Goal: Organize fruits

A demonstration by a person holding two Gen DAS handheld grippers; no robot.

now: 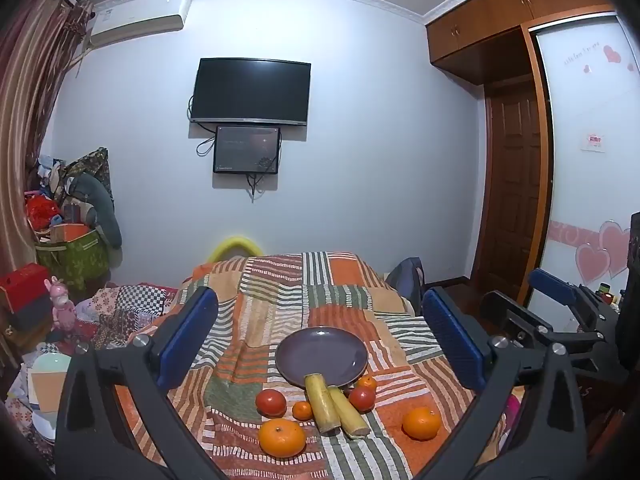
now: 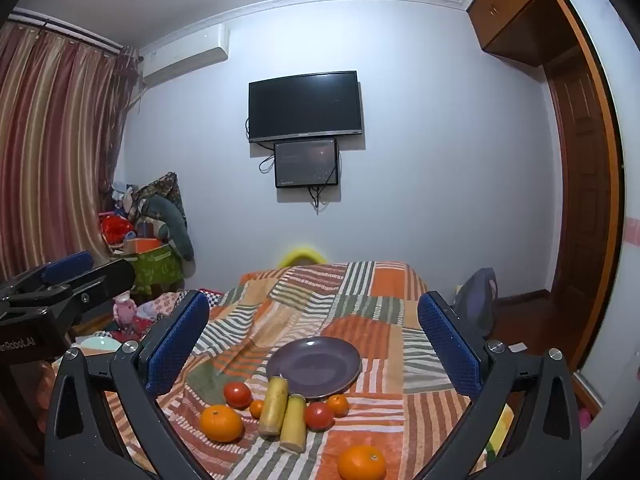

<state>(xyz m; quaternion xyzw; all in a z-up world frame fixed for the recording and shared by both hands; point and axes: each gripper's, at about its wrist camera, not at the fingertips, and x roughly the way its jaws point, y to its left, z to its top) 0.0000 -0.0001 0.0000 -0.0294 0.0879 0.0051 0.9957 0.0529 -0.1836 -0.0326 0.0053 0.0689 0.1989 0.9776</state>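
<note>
We hold both grippers above the near edge of the bed point(image 1: 280, 280), each spread wide with nothing between its blue pads. Our left gripper point(image 1: 320, 336) frames the fruit from the left view, and our right gripper point(image 2: 314, 340) frames it from the right; the right one also shows at the right edge of the left view.

Nearest us on the striped patchwork blanket point(image 2: 380, 312) lie two big oranges: one at the left point(image 1: 281, 437), one apart at the right point(image 1: 421, 423). Between them, a little farther in, two yellow-green cane pieces point(image 1: 335, 409) lie side by side, touching, their far ends pointing at the plate. The left piece's far end overlaps the plate's near rim.

Left of the canes sit a small orange point(image 1: 302, 410) and a tomato point(image 1: 271, 402). Right of them sit a second tomato point(image 1: 362, 398) and a second small orange point(image 1: 367, 383), close against the plate's near-right rim.

Beyond the fruit the purple plate point(image 1: 321, 356) lies flat on the blanket, bare.

On the far wall hangs a dark TV point(image 1: 251, 92) with a smaller screen point(image 1: 246, 149) just below it.
</note>
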